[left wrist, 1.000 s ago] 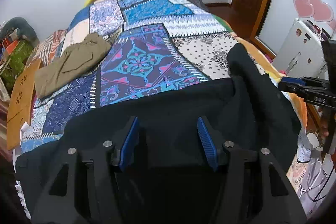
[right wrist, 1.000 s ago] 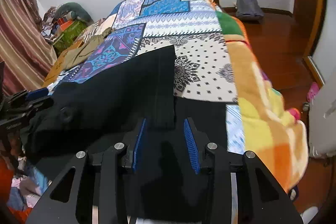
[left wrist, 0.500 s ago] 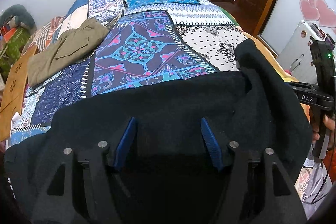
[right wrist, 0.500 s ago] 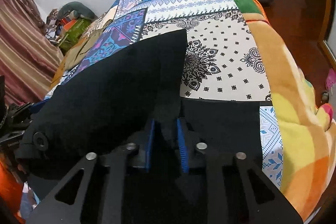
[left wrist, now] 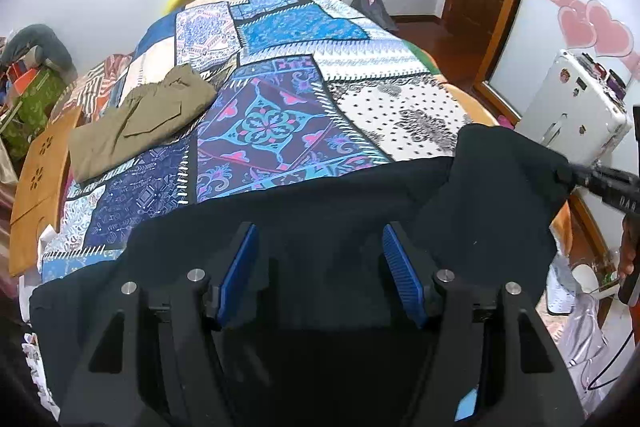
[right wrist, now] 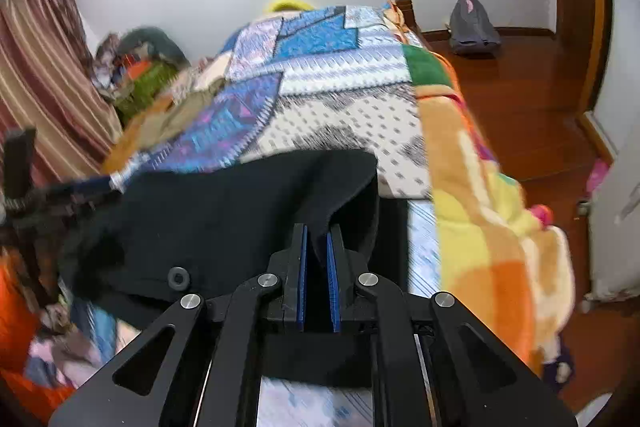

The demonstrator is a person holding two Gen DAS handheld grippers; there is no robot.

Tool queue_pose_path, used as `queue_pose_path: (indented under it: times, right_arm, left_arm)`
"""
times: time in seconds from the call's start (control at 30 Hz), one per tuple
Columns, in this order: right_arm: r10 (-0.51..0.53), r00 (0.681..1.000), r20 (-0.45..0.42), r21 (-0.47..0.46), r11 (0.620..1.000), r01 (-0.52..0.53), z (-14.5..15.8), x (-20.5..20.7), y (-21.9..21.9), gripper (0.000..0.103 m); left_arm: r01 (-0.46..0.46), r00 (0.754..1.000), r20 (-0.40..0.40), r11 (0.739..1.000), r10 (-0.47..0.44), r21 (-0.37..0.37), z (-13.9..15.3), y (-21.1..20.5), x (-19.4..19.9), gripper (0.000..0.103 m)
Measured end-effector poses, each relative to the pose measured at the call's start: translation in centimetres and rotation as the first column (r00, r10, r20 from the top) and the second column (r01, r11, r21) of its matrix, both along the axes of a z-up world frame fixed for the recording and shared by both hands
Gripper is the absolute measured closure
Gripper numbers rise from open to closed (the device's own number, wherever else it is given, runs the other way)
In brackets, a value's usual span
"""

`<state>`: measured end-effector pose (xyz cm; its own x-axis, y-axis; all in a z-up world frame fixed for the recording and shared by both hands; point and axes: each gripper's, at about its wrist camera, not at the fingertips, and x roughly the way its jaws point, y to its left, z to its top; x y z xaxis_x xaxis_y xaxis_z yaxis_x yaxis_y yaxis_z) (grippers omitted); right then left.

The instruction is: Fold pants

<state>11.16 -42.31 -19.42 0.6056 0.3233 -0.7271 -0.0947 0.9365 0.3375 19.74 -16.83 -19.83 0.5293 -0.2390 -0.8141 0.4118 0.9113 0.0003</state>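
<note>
Black pants (left wrist: 320,199) lie across the near end of the patchwork bed (left wrist: 280,115). My left gripper (left wrist: 318,267) is open, its blue pads just above the black cloth, holding nothing. My right gripper (right wrist: 316,247) is shut on a raised fold of the black pants (right wrist: 240,211); a round button (right wrist: 178,277) shows on the cloth at left. In the left wrist view the right gripper (left wrist: 576,175) pinches the lifted pants corner at the right edge. In the right wrist view the left gripper's fingers (right wrist: 96,183) show at the left edge.
Folded olive pants (left wrist: 136,115) lie on the bed's left side by a wooden board (left wrist: 40,171). A white suitcase (left wrist: 576,107) stands right of the bed. A grey backpack (right wrist: 474,27) sits on the wooden floor. Clutter and a striped curtain (right wrist: 44,83) are at left.
My right gripper closed on a fold of the black pants and lifted it. My left gripper stayed open over the cloth, shifting slightly.
</note>
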Motion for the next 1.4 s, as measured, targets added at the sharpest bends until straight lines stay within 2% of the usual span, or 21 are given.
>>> queue_pose_path:
  times: [0.2, 0.43, 0.57, 0.73, 0.8, 0.87, 1.0, 1.27, 1.33, 1.4]
  right_arm:
    - [-0.027, 0.993, -0.116, 0.015, 0.999, 0.029, -3.3, -1.8, -1.2, 0.095]
    - [-0.069, 0.985, -0.157, 0.094, 0.992, 0.084, -5.6, -2.8, -1.7, 0.095]
    - [-0.040, 0.976, -0.214, 0.092, 0.994, 0.061, -6.6, -1.9, -1.6, 0.089]
    - [-0.062, 0.969, -0.240, 0.054, 0.996, 0.077, -5.8, -1.8, -3.2, 0.087]
    - [-0.070, 0.975, -0.213, 0.050, 0.995, 0.083, -4.7, -1.6, -3.8, 0.080]
    - [-0.074, 0.981, -0.179, 0.032, 0.996, 0.081, -3.9, -1.1, -4.0, 0.061]
    - [-0.053, 0.990, -0.128, 0.013, 0.998, 0.055, -3.3, 1.2, -3.4, 0.061]
    - [-0.058, 0.990, -0.126, 0.044, 0.997, 0.064, -5.7, 5.1, -2.3, 0.061]
    - [-0.058, 0.989, -0.133, 0.043, 0.997, 0.064, -6.4, 5.7, -2.1, 0.061]
    - [-0.053, 0.989, -0.137, 0.053, 0.997, 0.060, -7.0, 6.2, -2.2, 0.061]
  left_arm:
    - [0.024, 1.000, -0.007, 1.000, -0.023, 0.017, -0.1, -1.1, -0.6, 0.039]
    - [0.041, 0.999, -0.006, 0.998, -0.041, 0.044, -0.1, -2.0, 0.1, 0.039]
    - [0.058, 0.998, -0.019, 0.997, -0.057, 0.049, 0.0, -2.6, 1.9, 0.039]
    - [0.124, 0.992, -0.042, 0.989, -0.121, 0.081, -0.7, -4.1, 4.0, 0.056]
    - [0.158, 0.986, -0.074, 0.984, -0.152, 0.078, -1.3, -4.9, 4.8, 0.061]
    - [0.198, 0.977, -0.095, 0.977, -0.191, 0.081, -1.9, -5.9, 5.3, 0.062]
    - [0.266, 0.957, -0.144, 0.960, -0.252, 0.086, -3.6, -7.9, 5.9, 0.062]
    - [0.318, 0.936, -0.188, 0.945, -0.299, 0.080, -5.7, -9.5, 6.4, 0.061]
    - [0.331, 0.932, -0.180, 0.941, -0.314, 0.074, -5.8, -9.6, 6.4, 0.066]
    - [0.352, 0.923, -0.184, 0.935, -0.338, 0.049, -5.7, -9.7, 6.2, 0.082]
